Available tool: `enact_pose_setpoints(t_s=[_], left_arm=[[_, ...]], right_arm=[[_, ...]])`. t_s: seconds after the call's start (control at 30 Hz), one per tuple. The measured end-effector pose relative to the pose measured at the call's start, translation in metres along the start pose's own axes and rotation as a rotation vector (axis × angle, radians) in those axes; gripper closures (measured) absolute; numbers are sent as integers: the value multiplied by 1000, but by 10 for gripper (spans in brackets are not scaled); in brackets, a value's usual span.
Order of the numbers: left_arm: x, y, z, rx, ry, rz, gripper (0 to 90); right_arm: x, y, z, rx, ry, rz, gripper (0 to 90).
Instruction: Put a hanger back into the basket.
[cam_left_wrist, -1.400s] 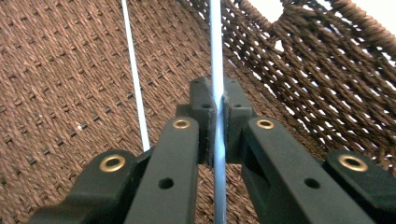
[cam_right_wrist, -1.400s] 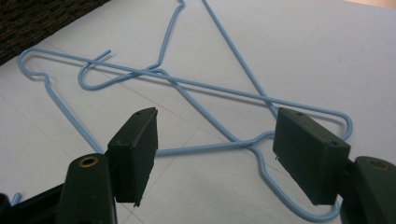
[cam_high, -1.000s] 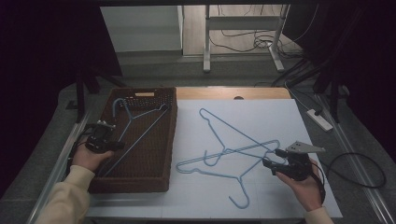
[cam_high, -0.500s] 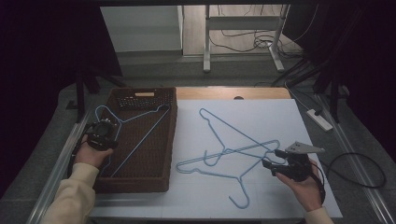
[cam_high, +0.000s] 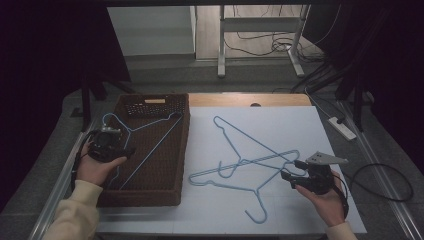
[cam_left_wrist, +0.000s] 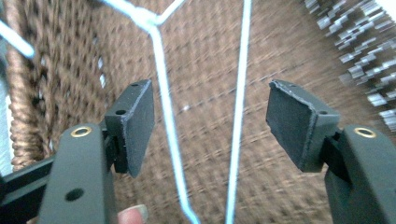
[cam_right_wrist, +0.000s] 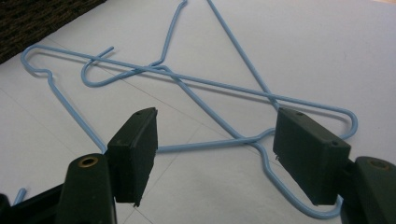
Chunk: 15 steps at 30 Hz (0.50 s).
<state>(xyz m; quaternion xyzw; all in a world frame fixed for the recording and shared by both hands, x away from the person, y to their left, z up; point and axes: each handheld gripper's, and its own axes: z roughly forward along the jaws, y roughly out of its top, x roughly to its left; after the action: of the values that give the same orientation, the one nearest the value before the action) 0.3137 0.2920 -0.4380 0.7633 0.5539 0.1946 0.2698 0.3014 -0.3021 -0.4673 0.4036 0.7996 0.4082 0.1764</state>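
A light-blue wire hanger (cam_high: 150, 136) lies inside the brown wicker basket (cam_high: 184, 150) at the table's left. My left gripper (cam_high: 126, 150) hovers over the basket's left side. Its jaws have just been opening and now stand wide. In the left gripper view (cam_left_wrist: 210, 121), two wires of that hanger (cam_left_wrist: 163, 93) run between the pads without touching them. Two more blue hangers (cam_high: 250, 160) lie crossed on the white sheet (cam_high: 280, 125). My right gripper (cam_high: 289, 176) is open at their right end. In the right gripper view (cam_right_wrist: 219, 154) the crossed hangers (cam_right_wrist: 187, 79) lie just beyond the jaws.
The basket's far wall (cam_high: 150, 105) is dark open mesh. A strip of bare wooden tabletop (cam_high: 250, 100) shows behind the sheet. A white power strip (cam_high: 342, 127) and cables (cam_high: 380, 175) lie right of the table.
The left gripper's jaws have opened and let go of the hanger in the basket. That hanger's hook has shifted toward the basket's left edge. The right gripper has not moved.
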Motion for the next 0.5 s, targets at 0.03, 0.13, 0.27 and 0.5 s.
enact_pose_setpoints(t_s=[0.03,0.13,0.27,0.5], left_arm=[[-2,0,-4,-28,-12,7,328],[-8,-1,-15,-110,-83,6,323],[-20,-3,-24,-170,-176,31,316],[-46,-6,-28,-240,-257,98,314]], right_arm=[[0,0,0,-1,0,-1,313],[0,0,-1,-6,2,2,313],[0,0,-1,-6,3,1,312],[0,0,-1,-3,3,-1,312]])
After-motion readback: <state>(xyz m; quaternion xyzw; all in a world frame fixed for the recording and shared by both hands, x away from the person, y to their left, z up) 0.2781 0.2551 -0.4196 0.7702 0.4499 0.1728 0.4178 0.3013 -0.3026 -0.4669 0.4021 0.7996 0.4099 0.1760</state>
